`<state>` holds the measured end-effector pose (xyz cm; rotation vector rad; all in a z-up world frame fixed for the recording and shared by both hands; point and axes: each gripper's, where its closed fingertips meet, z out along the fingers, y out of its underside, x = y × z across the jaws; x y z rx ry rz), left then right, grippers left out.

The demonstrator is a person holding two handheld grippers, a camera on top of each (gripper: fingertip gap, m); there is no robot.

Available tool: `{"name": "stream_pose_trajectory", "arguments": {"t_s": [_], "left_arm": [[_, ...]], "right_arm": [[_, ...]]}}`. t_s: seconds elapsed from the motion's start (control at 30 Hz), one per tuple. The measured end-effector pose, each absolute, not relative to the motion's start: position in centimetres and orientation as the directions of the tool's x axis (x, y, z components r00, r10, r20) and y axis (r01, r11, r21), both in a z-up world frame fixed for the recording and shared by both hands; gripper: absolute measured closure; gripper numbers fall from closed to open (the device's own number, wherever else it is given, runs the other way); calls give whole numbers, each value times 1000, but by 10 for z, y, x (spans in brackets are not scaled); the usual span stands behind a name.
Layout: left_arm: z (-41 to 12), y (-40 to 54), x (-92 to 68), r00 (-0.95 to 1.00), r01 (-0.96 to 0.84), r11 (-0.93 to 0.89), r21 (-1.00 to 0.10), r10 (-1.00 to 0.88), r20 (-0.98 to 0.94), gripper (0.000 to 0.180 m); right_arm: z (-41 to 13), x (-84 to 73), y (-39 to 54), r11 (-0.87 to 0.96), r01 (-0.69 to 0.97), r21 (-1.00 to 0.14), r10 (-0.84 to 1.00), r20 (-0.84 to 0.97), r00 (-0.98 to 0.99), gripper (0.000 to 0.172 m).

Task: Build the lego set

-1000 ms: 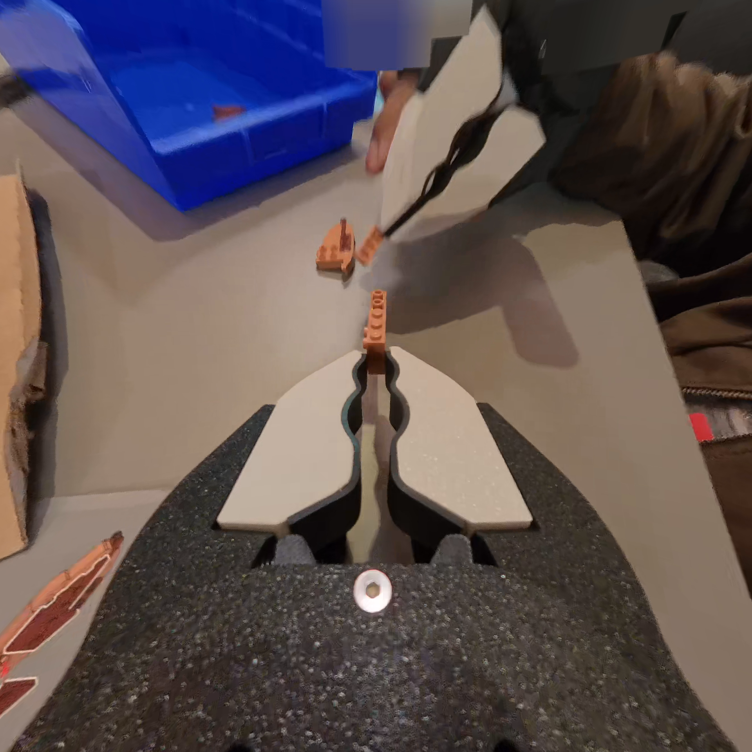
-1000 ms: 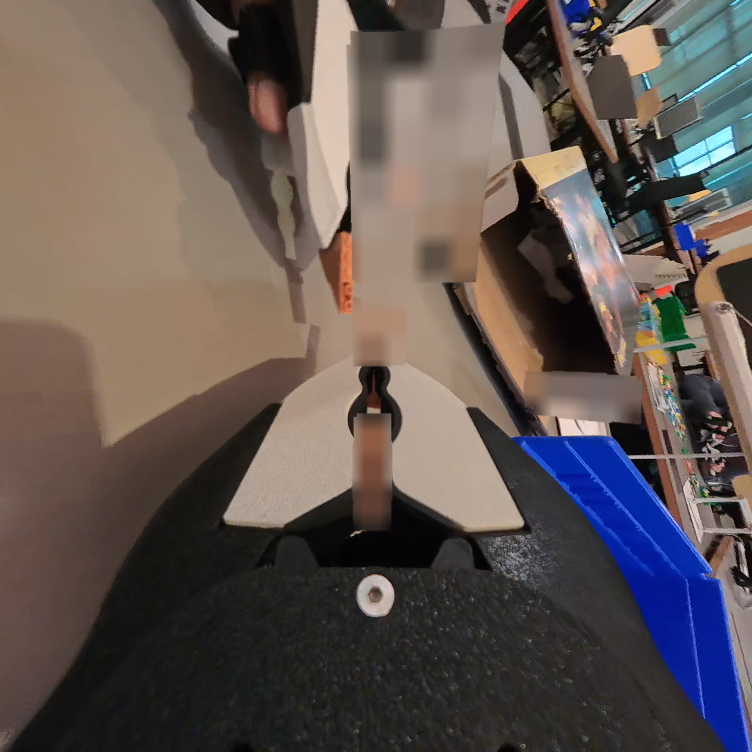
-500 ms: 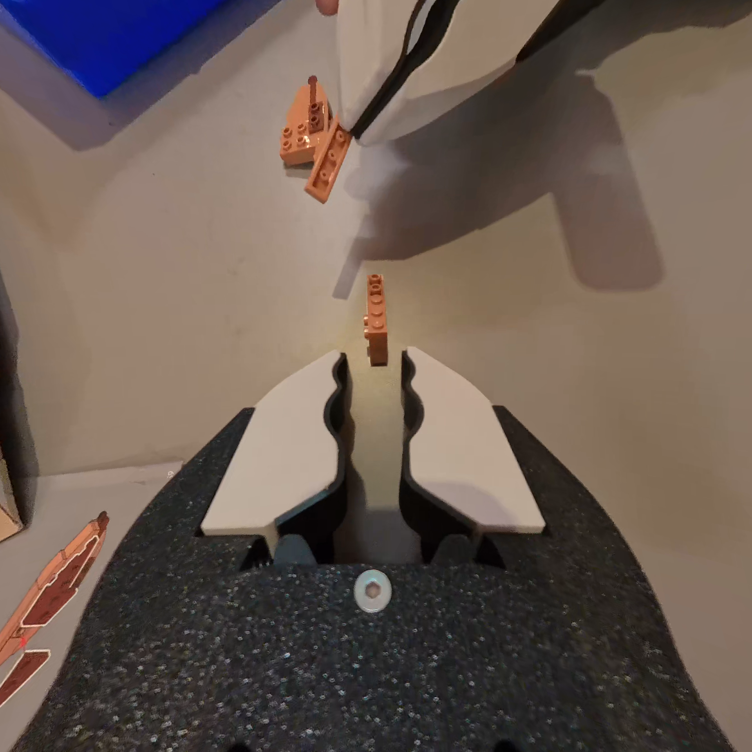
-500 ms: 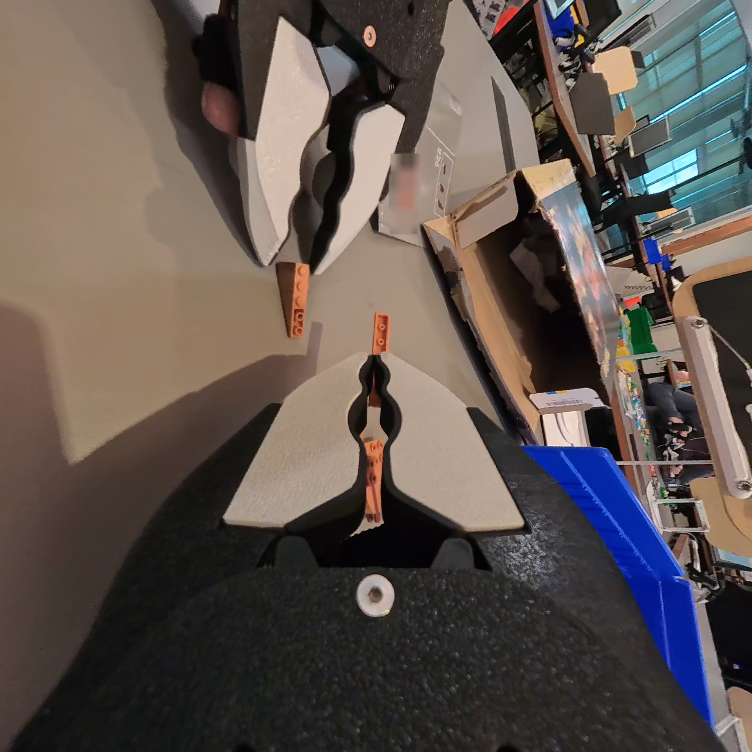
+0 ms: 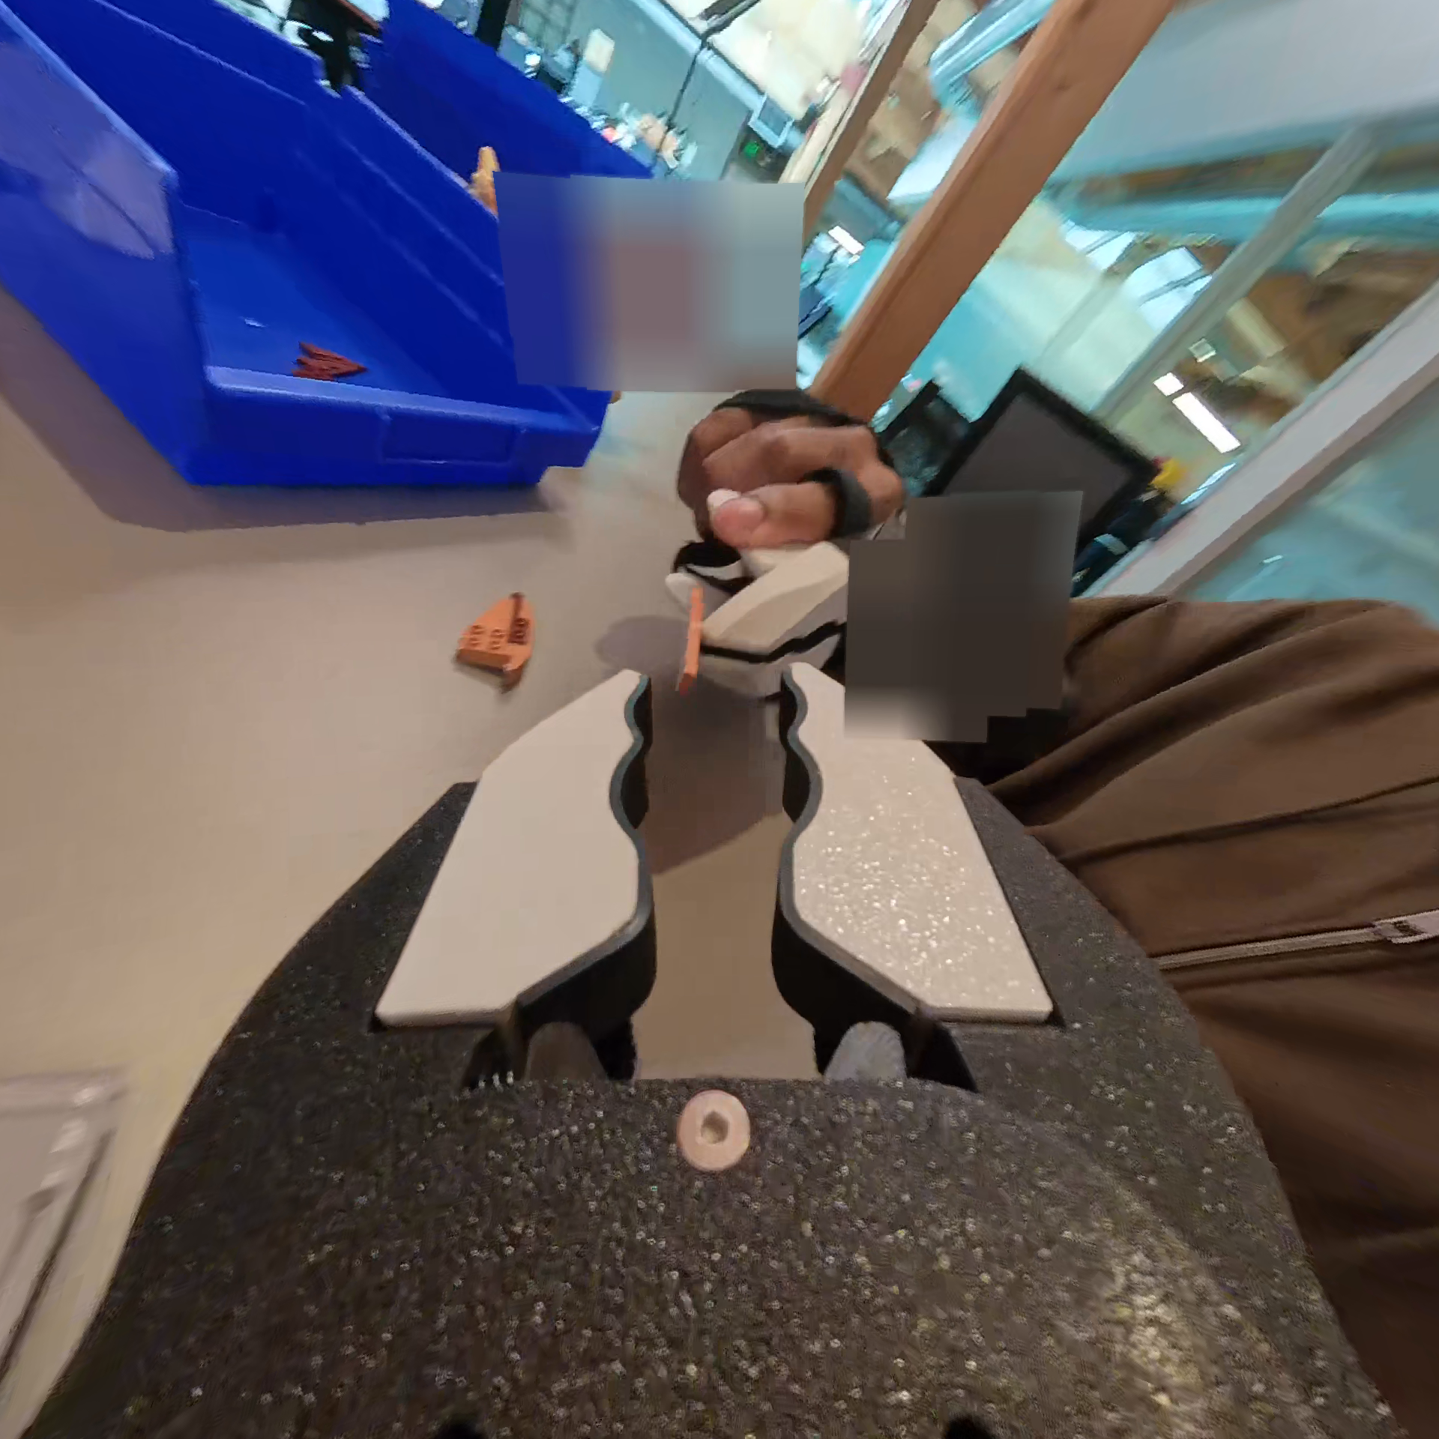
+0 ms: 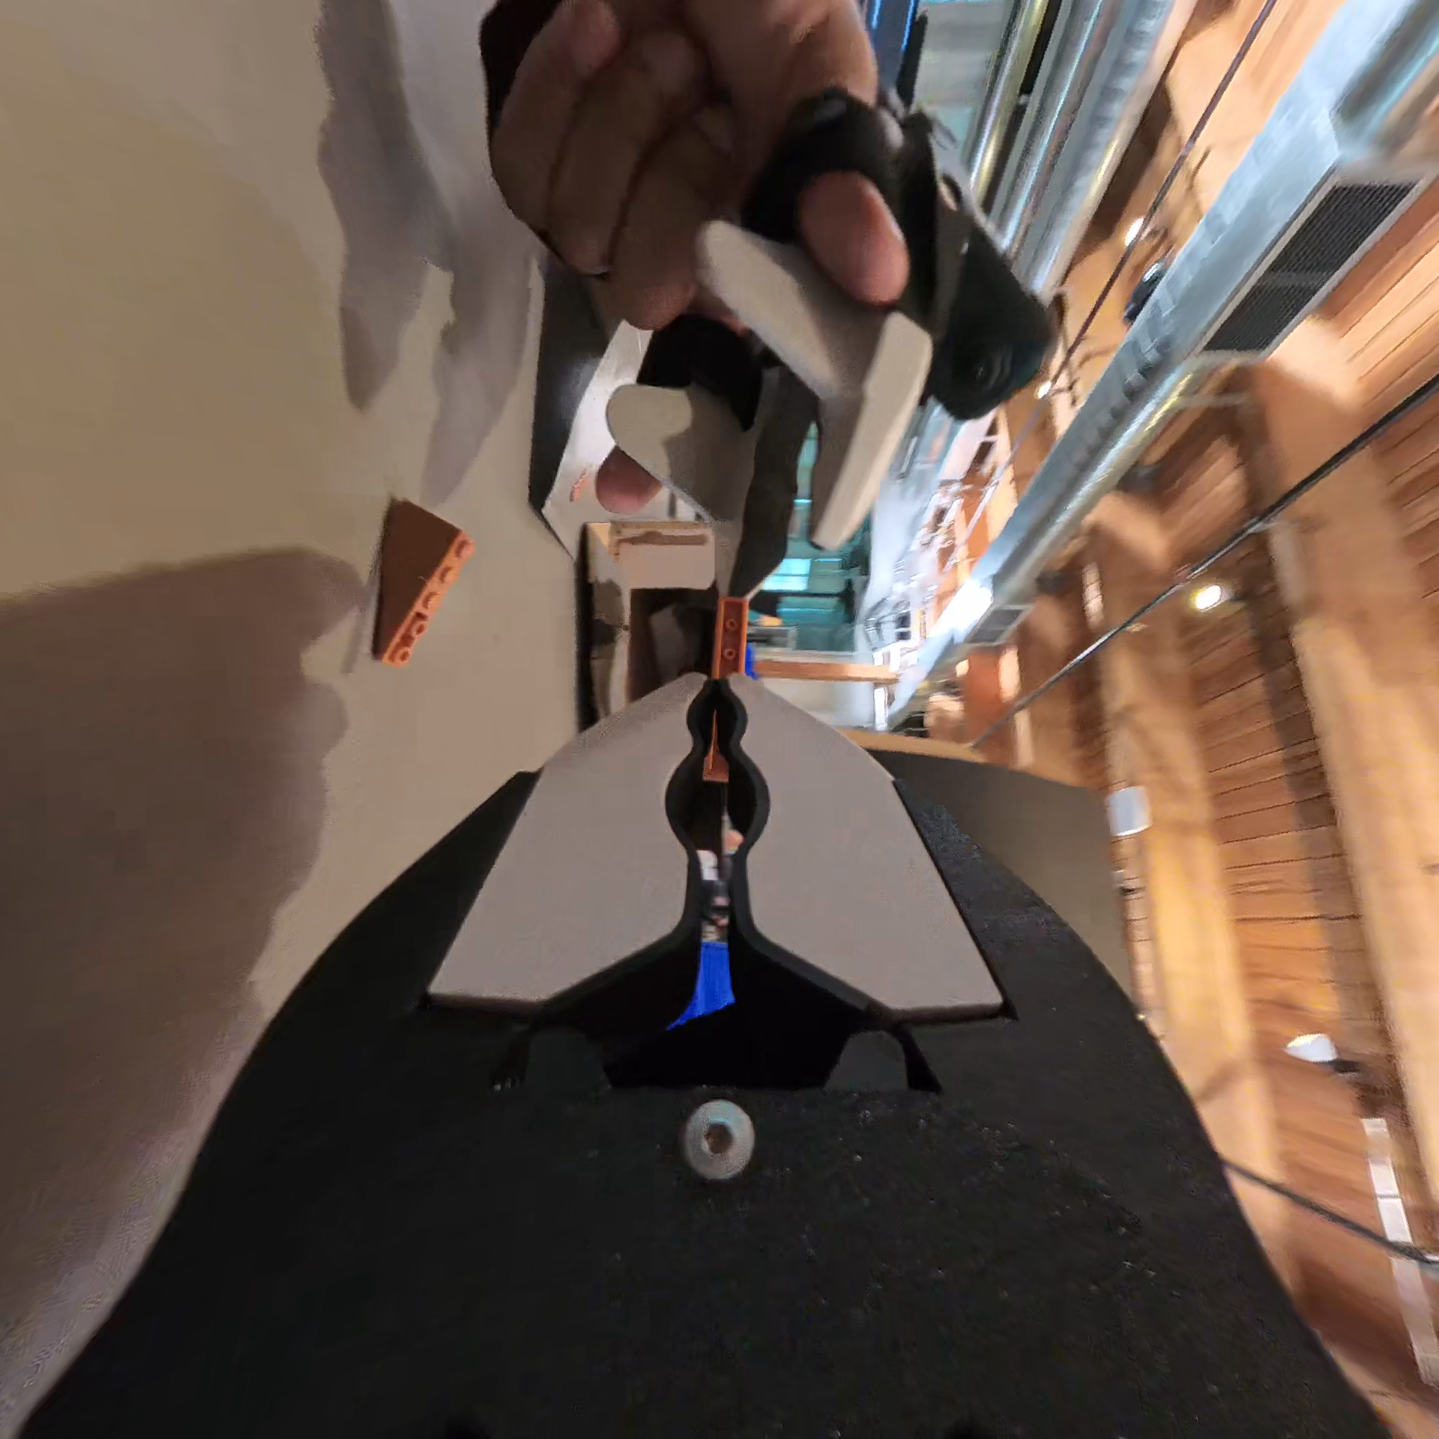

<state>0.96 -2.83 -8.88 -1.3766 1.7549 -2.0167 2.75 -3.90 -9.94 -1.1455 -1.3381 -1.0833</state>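
My left gripper (image 5: pixel 712 684) is open with nothing between its fingers (image 5: pixel 545 818). It also shows in the right wrist view (image 6: pixel 763 436), raised above the table with the jaws apart. My right gripper (image 6: pixel 720 684) is shut on a thin orange plate (image 6: pixel 732 645) that sticks out past its tips. In the left wrist view the right gripper (image 5: pixel 747 623) faces me and holds that plate (image 5: pixel 691 638) on edge just beyond my left fingertips. An orange wedge-shaped assembly (image 5: pixel 498 638) lies on the grey table (image 5: pixel 233 701). The right wrist view shows an orange wedge piece (image 6: pixel 420 592) on the table.
A blue bin (image 5: pixel 374 436) stands at the back left with dark red pieces (image 5: pixel 327 362) inside. A person's hand (image 5: pixel 779 483) grips the right gripper, and a brown sleeve (image 5: pixel 1207 818) fills the right side. A clear plastic bag (image 5: pixel 54 1129) lies at the lower left. My two grippers' fingertips are within a few centimetres of each other.
My left gripper opened and let go of the orange piece it held, then rose and tilted up. My right gripper kept its plate and moved in front of the left fingertips.
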Motion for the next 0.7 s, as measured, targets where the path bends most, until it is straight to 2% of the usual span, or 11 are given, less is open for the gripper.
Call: {"name": "stream_pose_trajectory", "arguments": {"t_s": [0.13,0.3,0.47,0.7], "left_arm": [[-87,-32,9,-576,-469,-352,-810,-573,583,152],[-87,-38,5,-585,-506,-361,-783,-523,619,160],[-88,-43,3,-594,-526,-352,-774,-499,631,165],[-90,-49,2,-606,-537,-332,-776,-488,628,178]], "right_arm": [[-94,18,-41,151,969,196,-57,980,-189,172],[-88,14,-43,134,933,335,-158,936,-314,172],[-90,12,-43,125,906,404,-189,907,-377,172],[-92,10,-42,127,899,420,-194,899,-392,172]]}}
